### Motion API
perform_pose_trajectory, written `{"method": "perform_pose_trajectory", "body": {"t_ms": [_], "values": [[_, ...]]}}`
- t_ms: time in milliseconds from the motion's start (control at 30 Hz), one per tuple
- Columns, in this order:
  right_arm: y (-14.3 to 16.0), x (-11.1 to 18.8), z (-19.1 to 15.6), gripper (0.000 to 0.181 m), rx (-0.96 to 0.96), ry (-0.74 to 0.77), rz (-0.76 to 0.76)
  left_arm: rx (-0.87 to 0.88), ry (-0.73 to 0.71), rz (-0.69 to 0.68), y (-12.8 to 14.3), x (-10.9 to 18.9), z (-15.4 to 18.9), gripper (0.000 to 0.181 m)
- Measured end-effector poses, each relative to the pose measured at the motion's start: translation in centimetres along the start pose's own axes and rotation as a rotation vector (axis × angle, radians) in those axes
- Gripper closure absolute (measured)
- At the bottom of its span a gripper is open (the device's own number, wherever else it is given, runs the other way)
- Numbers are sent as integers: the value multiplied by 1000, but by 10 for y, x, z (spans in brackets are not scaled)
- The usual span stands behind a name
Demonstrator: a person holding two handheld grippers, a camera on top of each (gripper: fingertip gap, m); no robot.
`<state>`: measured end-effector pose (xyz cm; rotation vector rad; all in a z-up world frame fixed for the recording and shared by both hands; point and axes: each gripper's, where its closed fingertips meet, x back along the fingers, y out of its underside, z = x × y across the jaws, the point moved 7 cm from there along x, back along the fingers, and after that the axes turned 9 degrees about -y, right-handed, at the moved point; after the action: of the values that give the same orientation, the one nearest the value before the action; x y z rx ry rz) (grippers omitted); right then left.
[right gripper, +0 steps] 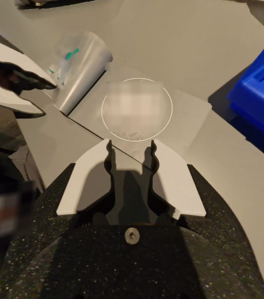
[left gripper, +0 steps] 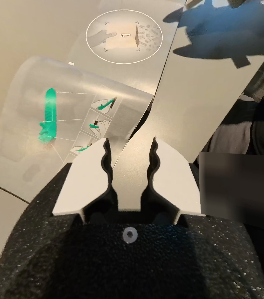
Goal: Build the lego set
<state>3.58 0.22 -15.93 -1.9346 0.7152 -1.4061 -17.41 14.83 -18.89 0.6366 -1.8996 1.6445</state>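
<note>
Blue bin (right gripper: 257,90) beside booklet (right gripper: 184,113) (pages curling), tools apart.

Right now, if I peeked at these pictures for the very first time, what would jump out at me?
Probably the open instruction booklet lying on the grey table, with its bright green tool drawing on the curling left page. Next, the big blue bin at the right edge. Both the left gripper and right gripper hover open above the pages, holding nothing.

A pale grey table (right gripper: 184,48) carries everything. An open instruction booklet (right gripper: 184,113) lies flat on it. A blue bin (right gripper: 257,90) stands just beside.
</note>
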Motion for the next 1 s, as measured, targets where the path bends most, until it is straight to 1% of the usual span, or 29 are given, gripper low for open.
{"method": "perform_pose_trajectory", "body": {"t_ms": [267,367,467,533,733,867,1000], "values": [[11,-15,5,124,-61,75,-24,10,-30,-7,1,-1,-1,135],[8,-16,4,116,-84,90,12,12,-37,-2,1,-1,-1,135],[3,-11,7,109,-109,116,72,12,-34,-2,1,-1,-1,136],[1,-10,7,108,-134,111,85,12,-30,-4,1,-1,-1,136],[9,-22,6,112,-192,97,32,11,-23,-6,1,-1,-1,135],[8,-26,2,110,-178,113,7,12,-23,-5,1,-1,-1,135],[6,-32,-7,109,-157,90,-12,14,-18,-6,1,-1,-1,136]]}}
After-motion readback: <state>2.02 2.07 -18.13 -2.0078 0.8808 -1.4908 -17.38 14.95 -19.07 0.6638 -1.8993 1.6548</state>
